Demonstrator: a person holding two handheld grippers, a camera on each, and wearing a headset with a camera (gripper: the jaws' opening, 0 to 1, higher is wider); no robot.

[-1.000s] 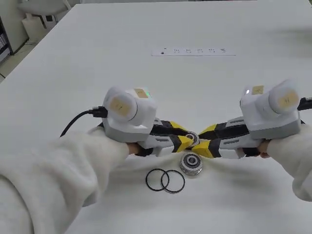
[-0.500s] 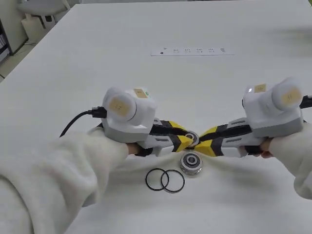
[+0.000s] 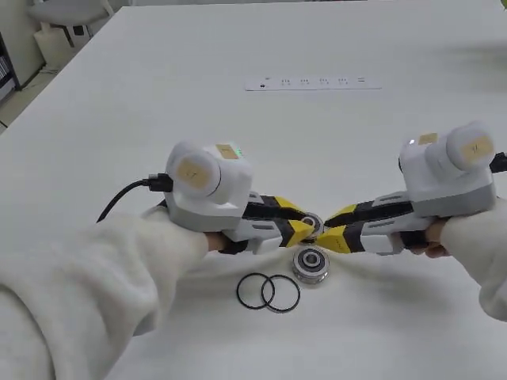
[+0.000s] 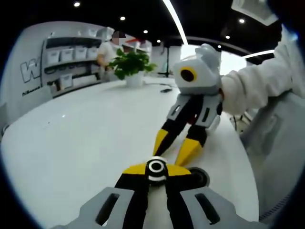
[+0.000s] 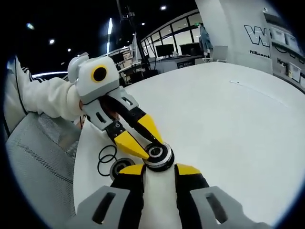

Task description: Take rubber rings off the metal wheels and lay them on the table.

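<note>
One small silver metal wheel [image 3: 310, 225], dark hub, pinched up off the table between the tips of the left gripper [image 3: 299, 230] and right gripper [image 3: 329, 234]. Second wheel [image 3: 310, 264] lying flat just under those tips. Two thin black rubber rings [image 3: 268, 292], overlapping, flat beside it, on the left gripper's side.

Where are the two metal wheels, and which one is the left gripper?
held wheel [image 5: 158, 156], right gripper view, its top face.
wheel on the table [image 3: 310, 264], head view, centre hub.
left gripper [image 3: 304, 226], head view, between its yellow fingertips.
</note>
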